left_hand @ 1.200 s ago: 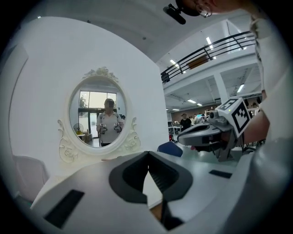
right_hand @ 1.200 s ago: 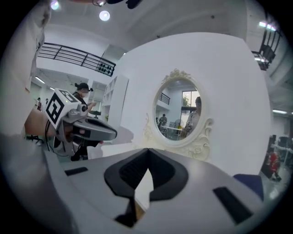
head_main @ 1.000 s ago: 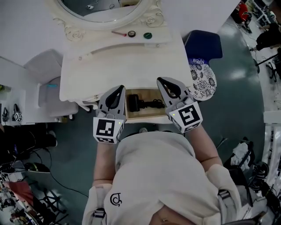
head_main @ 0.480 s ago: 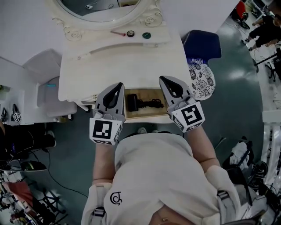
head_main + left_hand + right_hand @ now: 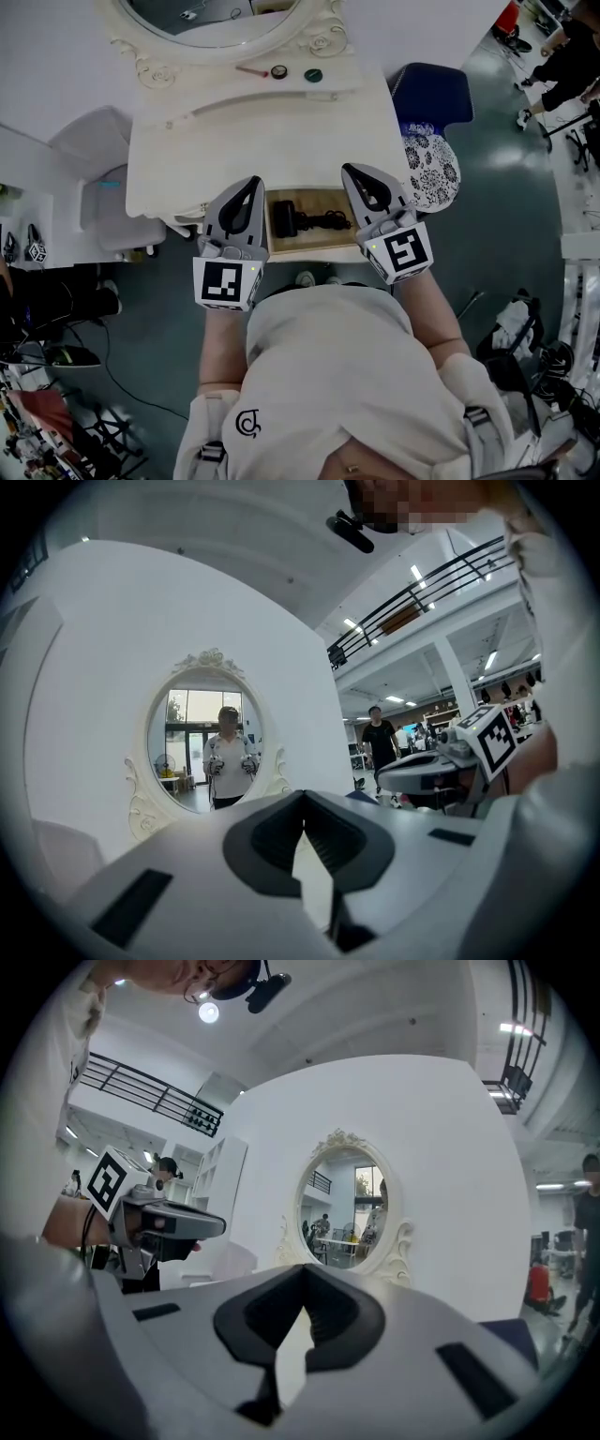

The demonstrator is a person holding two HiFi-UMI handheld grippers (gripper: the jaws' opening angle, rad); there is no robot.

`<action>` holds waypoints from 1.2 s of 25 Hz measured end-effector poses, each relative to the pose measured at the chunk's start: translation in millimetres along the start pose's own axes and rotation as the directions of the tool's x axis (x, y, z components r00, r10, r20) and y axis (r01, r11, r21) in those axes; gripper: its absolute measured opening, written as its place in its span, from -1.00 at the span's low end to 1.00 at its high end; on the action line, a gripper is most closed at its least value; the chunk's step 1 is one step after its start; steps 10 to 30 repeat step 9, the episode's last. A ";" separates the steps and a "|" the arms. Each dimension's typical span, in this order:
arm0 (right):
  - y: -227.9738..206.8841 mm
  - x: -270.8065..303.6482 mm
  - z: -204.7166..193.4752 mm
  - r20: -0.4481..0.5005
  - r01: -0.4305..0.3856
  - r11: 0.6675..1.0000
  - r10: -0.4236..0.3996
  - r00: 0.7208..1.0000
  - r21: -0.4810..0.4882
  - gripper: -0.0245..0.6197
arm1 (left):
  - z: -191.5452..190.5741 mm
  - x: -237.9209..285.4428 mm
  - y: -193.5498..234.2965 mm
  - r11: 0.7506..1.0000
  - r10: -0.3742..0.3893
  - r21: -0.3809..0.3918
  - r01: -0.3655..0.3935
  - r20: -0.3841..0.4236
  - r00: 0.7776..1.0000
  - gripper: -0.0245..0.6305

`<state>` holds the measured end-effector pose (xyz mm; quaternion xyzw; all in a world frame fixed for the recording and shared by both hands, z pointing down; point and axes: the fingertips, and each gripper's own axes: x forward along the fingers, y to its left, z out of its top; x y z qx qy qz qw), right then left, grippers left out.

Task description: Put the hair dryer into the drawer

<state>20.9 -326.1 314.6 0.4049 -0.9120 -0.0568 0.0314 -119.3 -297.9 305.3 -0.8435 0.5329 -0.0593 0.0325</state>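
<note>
Your left gripper (image 5: pixel 252 182) and right gripper (image 5: pixel 348 170) are both empty, jaws pressed together, one each side of the open drawer (image 5: pixel 309 252). The hair dryer (image 5: pixel 284 217) is already inside with its cord, so I'd say all that's left is pushing the drawer in under the dressing table (image 5: pixel 253 131)

A: Hair dryer (image 5: pixel 284 218)?
B: Black, lying flat inside the drawer (image 5: pixel 314 244). Body at the left end, cord bunched to its right.
A: Drawer?
B: Open at centre frame, light wood inside, pulled out toward the bottom edge.
</note>
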 end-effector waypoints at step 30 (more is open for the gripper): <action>-9.3 -4.1 -1.7 0.005 0.050 0.996 -0.051 0.999 0.076 -0.91 | 3.6 -0.6 -9.8 0.998 -0.061 -0.032 0.062 0.018 0.998 -0.89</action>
